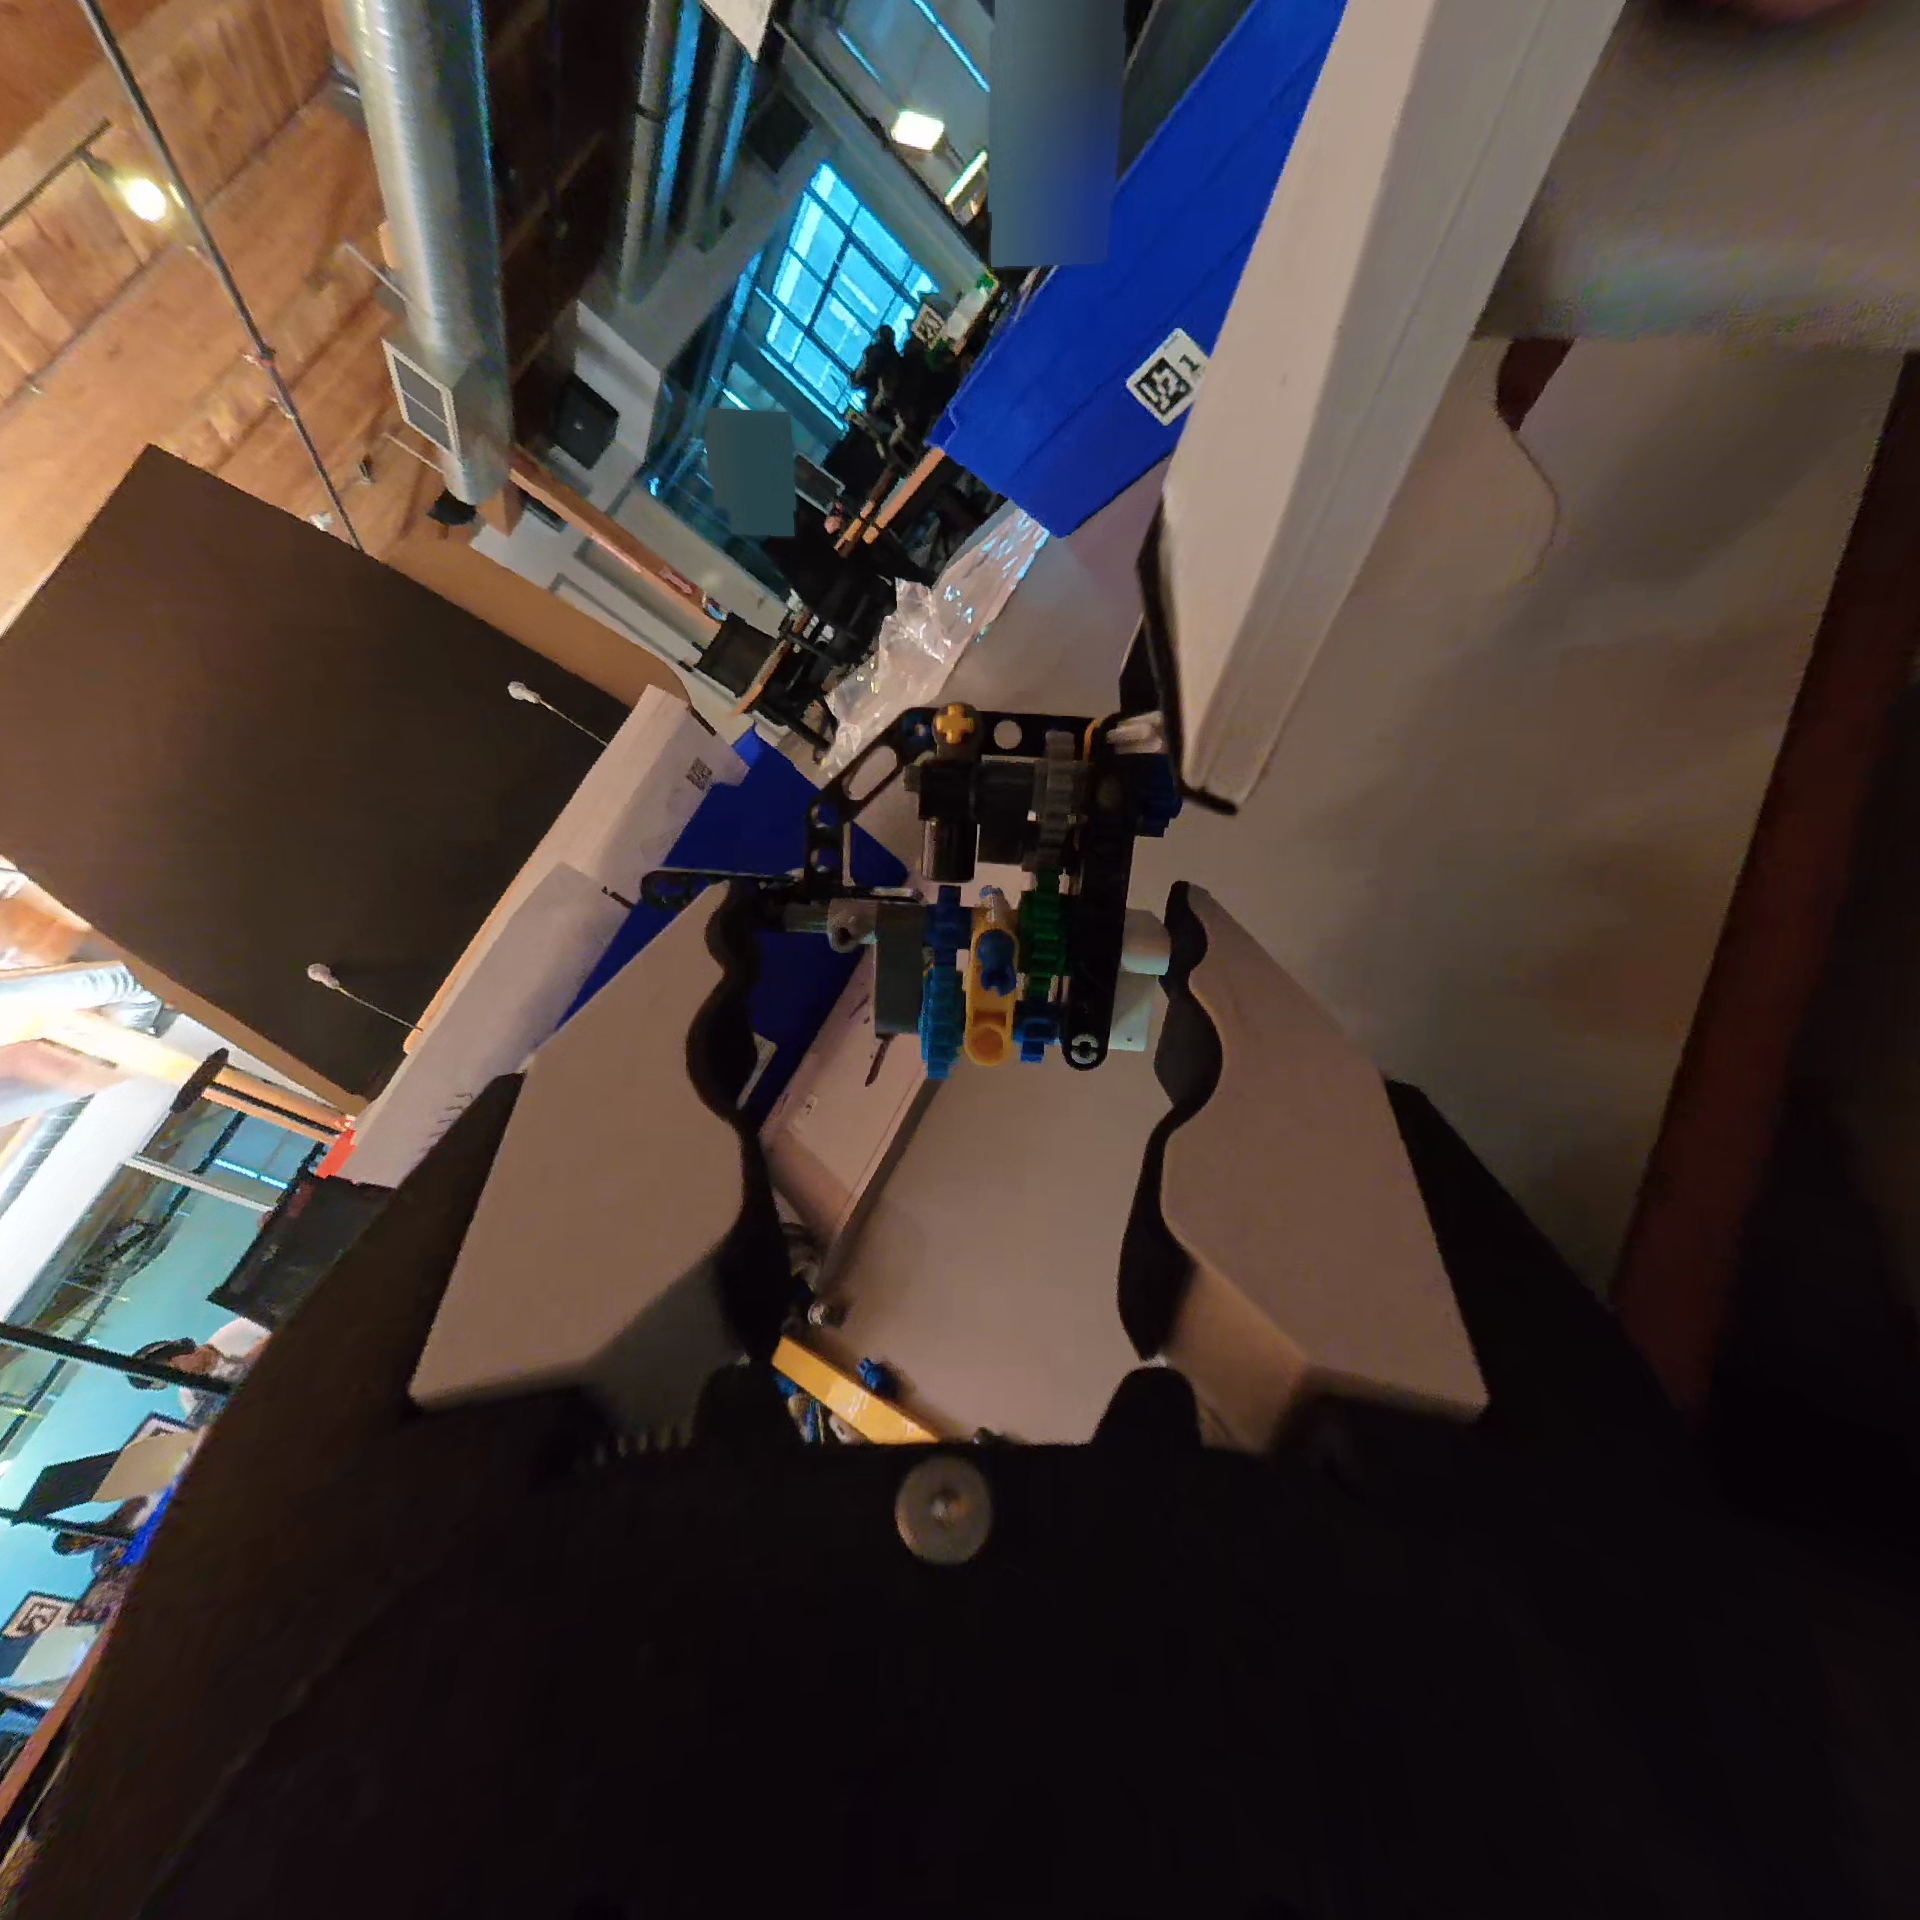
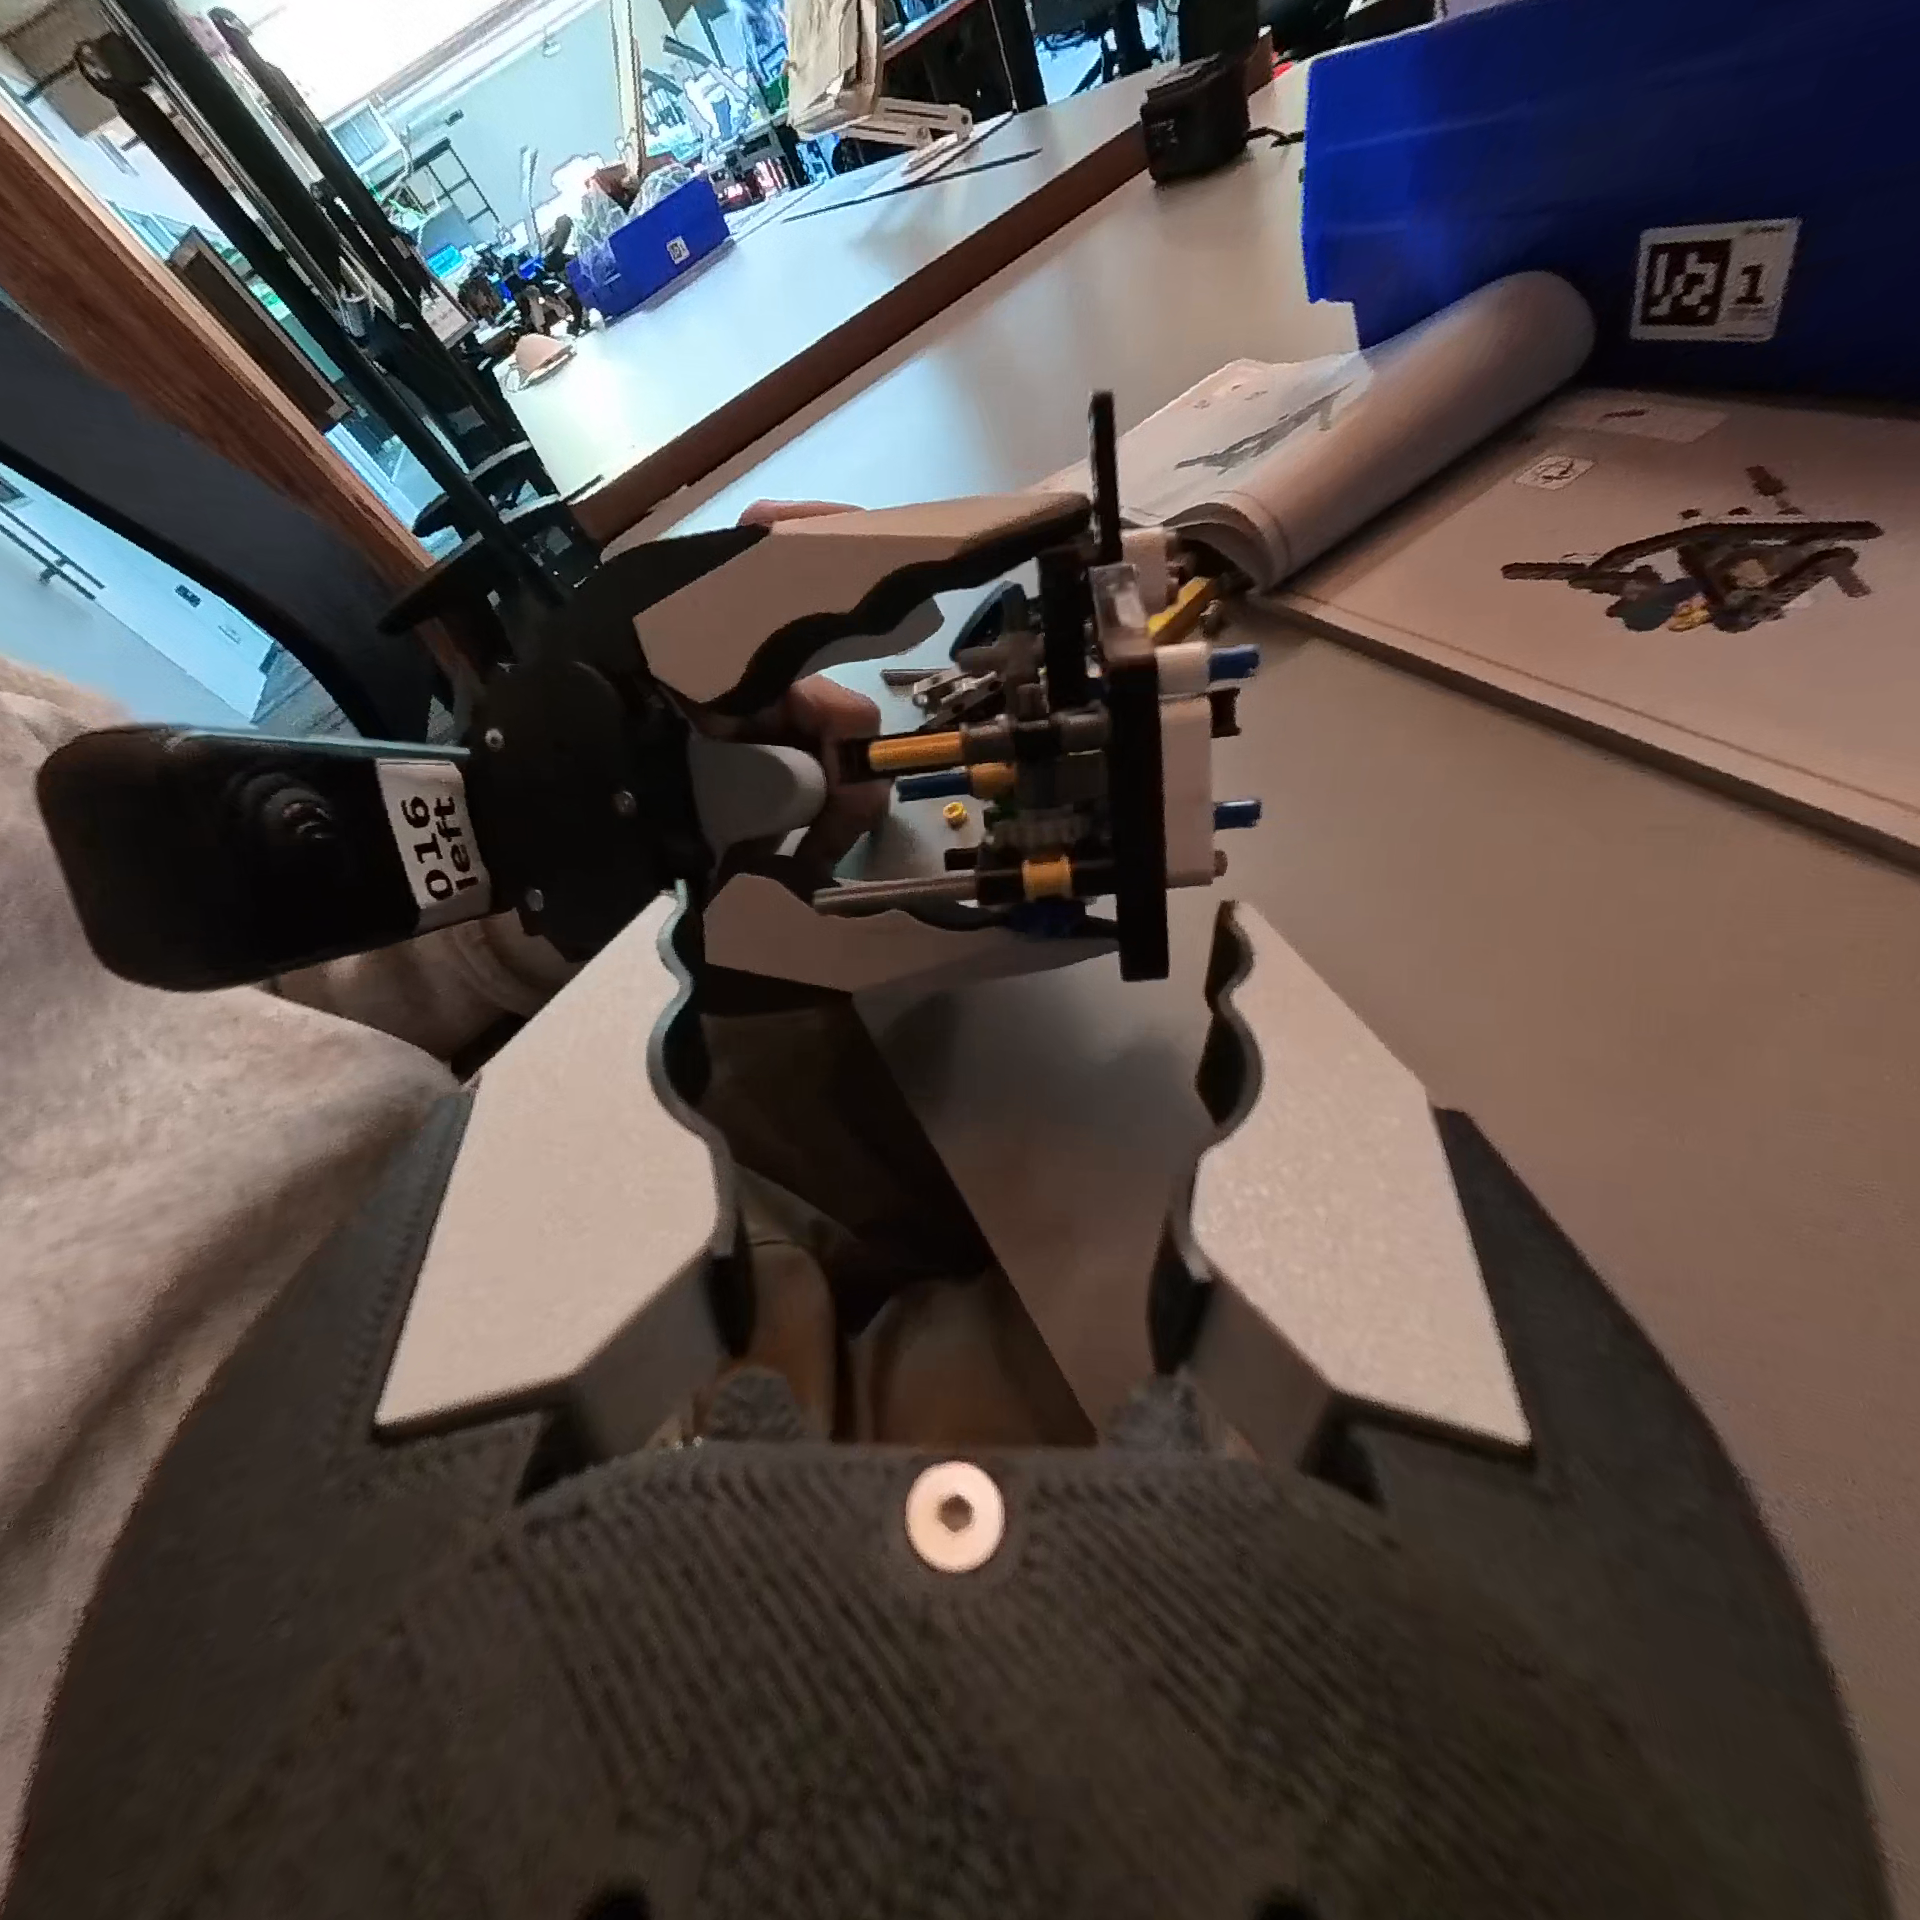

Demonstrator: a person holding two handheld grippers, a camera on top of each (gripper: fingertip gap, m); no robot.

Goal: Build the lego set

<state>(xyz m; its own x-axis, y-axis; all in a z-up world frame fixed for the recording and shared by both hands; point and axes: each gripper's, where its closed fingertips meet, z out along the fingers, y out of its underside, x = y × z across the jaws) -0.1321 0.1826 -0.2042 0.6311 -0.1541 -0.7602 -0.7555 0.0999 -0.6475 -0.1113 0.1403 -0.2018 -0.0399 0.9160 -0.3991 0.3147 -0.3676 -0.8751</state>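
Observation:
My left gripper (image 1: 956, 956) is shut on a partly built lego assembly (image 1: 997, 914) of black beams, grey, blue and green gears and yellow and white parts, held in the air. In the right wrist view the left gripper (image 2: 1086, 727) comes in from the left and clamps the assembly (image 2: 1101, 769) from above and below. My right gripper (image 2: 956, 966) is open and empty, its tips just below the assembly's black beam. One of its white fingers (image 1: 1299, 468) shows at the upper right of the left wrist view, its tip beside the assembly.
An open instruction booklet (image 2: 1558, 665) lies on the grey table (image 2: 1455, 1039), right of the assembly. A blue bin (image 2: 1558, 135) with a marker tag stands behind it. Loose lego parts (image 2: 935, 681) lie on the table behind the assembly. A grey sleeve (image 2: 156, 1143) fills the left.

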